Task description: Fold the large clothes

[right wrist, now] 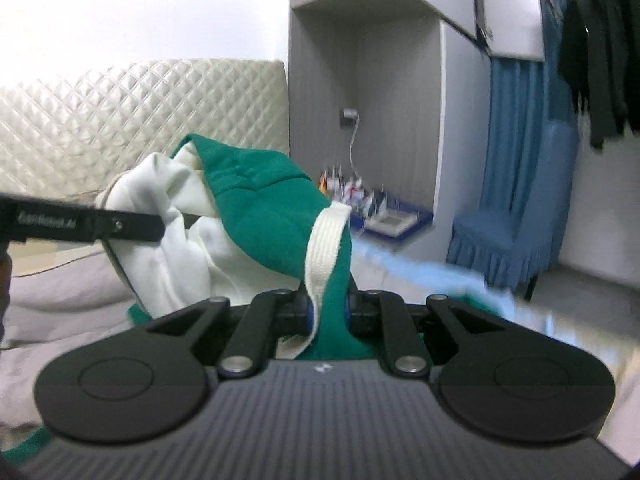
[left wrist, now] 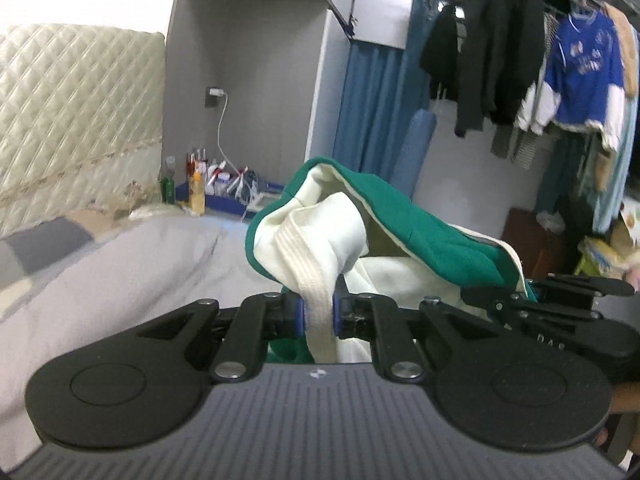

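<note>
Left gripper (left wrist: 319, 314) is clamped tight on the white ribbed band of the garment (left wrist: 384, 220), green outside, white inside. Right gripper (right wrist: 329, 309) is pinched shut on green cloth of the same garment (right wrist: 260, 208), a white band draped beside its jaws. The garment is bunched between them, lifted above the grey bed (left wrist: 132, 264). Far right, a clothes rack (left wrist: 560, 60).

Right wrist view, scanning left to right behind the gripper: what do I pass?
Quilted headboard → green and white garment clamped in the right gripper → grey wall niche with cluttered blue tray → blue chair → dark hanging clothes.
</note>
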